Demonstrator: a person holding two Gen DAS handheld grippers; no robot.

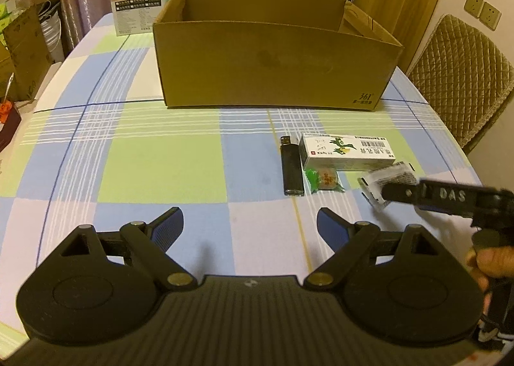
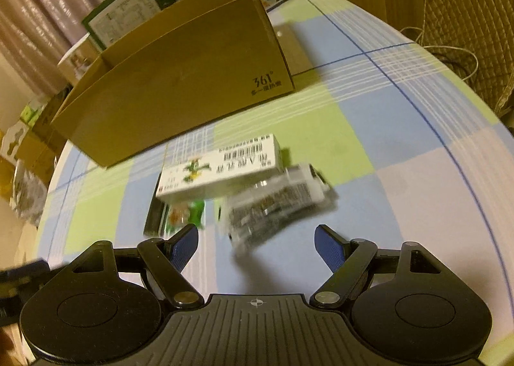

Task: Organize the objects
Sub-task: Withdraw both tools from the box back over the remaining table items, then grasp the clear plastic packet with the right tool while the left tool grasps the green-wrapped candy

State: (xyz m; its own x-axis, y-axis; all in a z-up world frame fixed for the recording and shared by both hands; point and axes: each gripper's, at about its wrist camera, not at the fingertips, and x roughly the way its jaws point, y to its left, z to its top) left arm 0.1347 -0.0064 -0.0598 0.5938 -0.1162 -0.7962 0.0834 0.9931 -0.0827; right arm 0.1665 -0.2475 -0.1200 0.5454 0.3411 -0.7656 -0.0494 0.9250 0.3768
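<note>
Both grippers are spread, empty. The right gripper (image 2: 256, 242) nears the packet (image 2: 276, 202), likely bound for the far box (image 1: 273, 67); the left gripper (image 1: 250, 224) waits.

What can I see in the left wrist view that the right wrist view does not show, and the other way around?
Only the left wrist view shows the right gripper from outside, reaching the clear packet, a hand behind it, the whole black lighter, wall sockets and the inside of the cardboard box.

Only the right wrist view shows the packet's printed face up close, though blurred, between the open right gripper.

Both show the box, the white carton, the green sachet and the checked tablecloth.
</note>
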